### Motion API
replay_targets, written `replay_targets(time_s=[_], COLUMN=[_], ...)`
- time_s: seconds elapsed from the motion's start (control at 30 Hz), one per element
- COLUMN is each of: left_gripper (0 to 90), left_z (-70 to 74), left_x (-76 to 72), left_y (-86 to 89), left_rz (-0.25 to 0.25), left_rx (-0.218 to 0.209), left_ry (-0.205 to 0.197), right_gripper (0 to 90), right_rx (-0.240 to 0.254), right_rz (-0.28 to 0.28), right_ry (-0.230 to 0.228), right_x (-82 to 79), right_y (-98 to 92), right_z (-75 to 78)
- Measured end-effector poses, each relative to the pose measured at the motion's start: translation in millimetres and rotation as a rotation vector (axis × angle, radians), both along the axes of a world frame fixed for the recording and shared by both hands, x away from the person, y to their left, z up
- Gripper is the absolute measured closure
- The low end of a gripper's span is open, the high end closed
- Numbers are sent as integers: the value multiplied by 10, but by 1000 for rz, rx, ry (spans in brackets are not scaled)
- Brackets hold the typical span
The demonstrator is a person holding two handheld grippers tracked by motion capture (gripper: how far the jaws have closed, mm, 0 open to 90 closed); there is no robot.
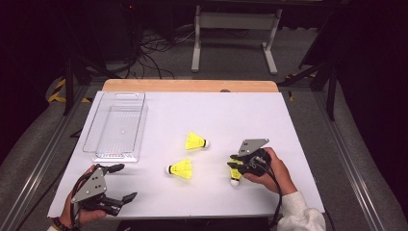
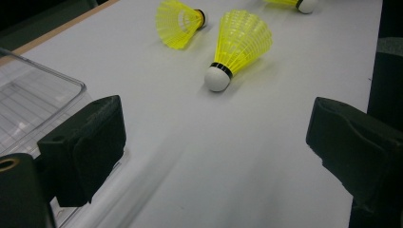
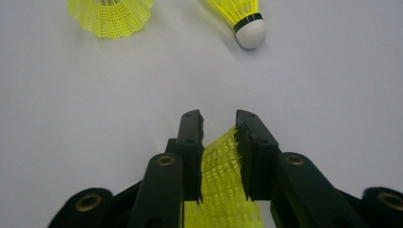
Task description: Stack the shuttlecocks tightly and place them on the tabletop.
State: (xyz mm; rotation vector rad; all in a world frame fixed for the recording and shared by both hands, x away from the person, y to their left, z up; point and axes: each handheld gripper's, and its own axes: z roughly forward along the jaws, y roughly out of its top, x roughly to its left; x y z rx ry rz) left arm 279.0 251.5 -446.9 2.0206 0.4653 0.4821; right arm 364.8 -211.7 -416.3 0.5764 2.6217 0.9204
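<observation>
Three yellow shuttlecocks with white cork tips are on the white table. My right gripper (image 1: 234, 163) (image 3: 219, 124) is shut on the mesh skirt of one shuttlecock (image 1: 235, 173) (image 3: 219, 175), squeezing it flat between the pads, with its cork low by the table at the right front. A second shuttlecock (image 1: 180, 168) (image 2: 240, 45) lies on its side mid-table, cork pointing left. The third shuttlecock (image 1: 196, 141) (image 2: 178, 23) lies a little farther back. My left gripper (image 1: 126, 182) (image 2: 218, 142) rests at the front left, open wide, with nothing between its jaws.
A clear plastic tray (image 1: 142, 125) (image 2: 47, 71) stands at the back left of the table with nothing in it, just beyond my left gripper. The table's wooden far edge (image 1: 192, 85) runs along the back. Dark floor, cables and a grey frame lie beyond.
</observation>
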Motion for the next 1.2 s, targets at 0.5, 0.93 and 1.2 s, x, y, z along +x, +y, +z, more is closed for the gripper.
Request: replay_targets(time_s=[0.5,0.93,1.2], left_gripper=[67,67,67], left_z=[5,4,-2], left_x=[2,0,5], left_y=[10,2,-2], left_rz=[0,-2,-8], left_rx=[3,1,6], left_ry=[0,1,6], right_gripper=[890,890,846], right_rx=[130,310,301], right_rz=[-79,-115,-146], right_ry=[-82,-126,-94], right_x=[-58,-126,-97], right_y=[21,469,519], right_z=[125,52,-58])
